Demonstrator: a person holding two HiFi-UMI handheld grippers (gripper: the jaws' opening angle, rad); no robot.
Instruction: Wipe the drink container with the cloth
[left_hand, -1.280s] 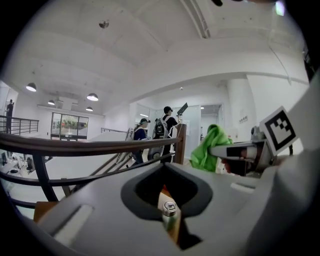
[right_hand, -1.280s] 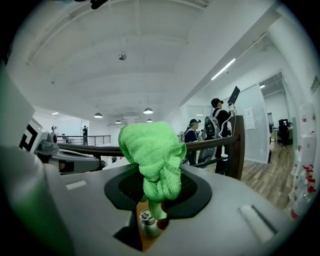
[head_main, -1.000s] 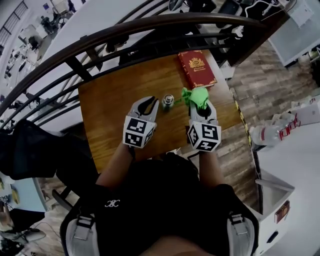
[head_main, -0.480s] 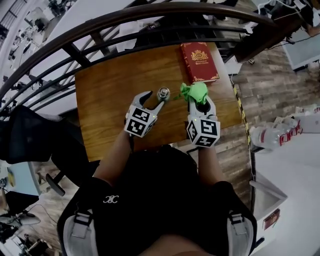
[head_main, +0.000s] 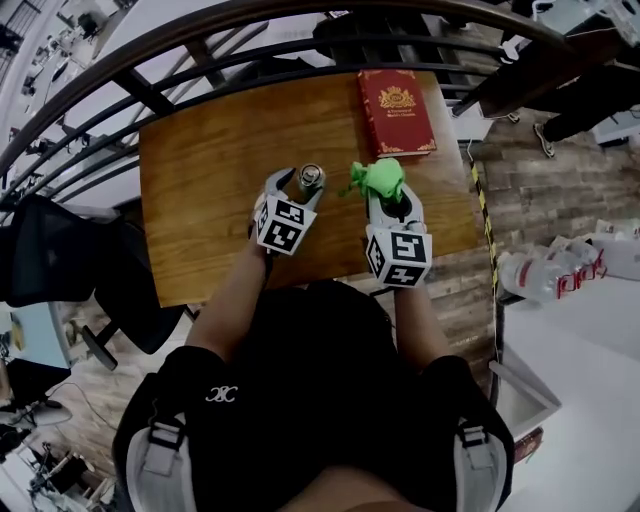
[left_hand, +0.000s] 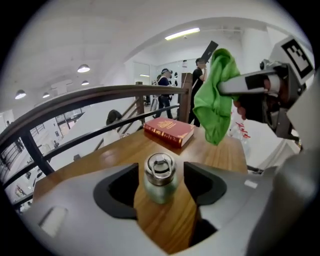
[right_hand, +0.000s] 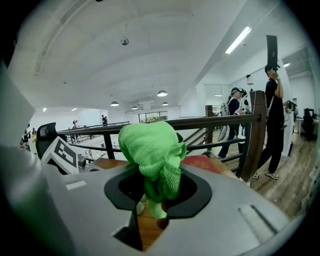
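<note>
A small pale-green metal bottle (head_main: 311, 177) with a steel ring cap stands upright on the wooden table (head_main: 210, 170). My left gripper (head_main: 297, 185) is at the bottle, and its jaws are opening. In the left gripper view the bottle (left_hand: 160, 177) sits between the jaws with a gap on each side. My right gripper (head_main: 385, 195) is shut on a bunched green cloth (head_main: 378, 177), just right of the bottle and above the table. The cloth (right_hand: 152, 152) fills the right gripper view's jaws and hangs at the upper right of the left gripper view (left_hand: 215, 95).
A red book (head_main: 396, 112) lies at the table's far right corner. A dark curved railing (head_main: 200, 50) runs along the far edge of the table. People stand beyond the railing (right_hand: 272, 115). A white counter with plastic bottles (head_main: 560, 270) is to the right.
My left gripper went forward to the bottle and its shut jaws spread round it. The right gripper stayed shut on the cloth beside the bottle.
</note>
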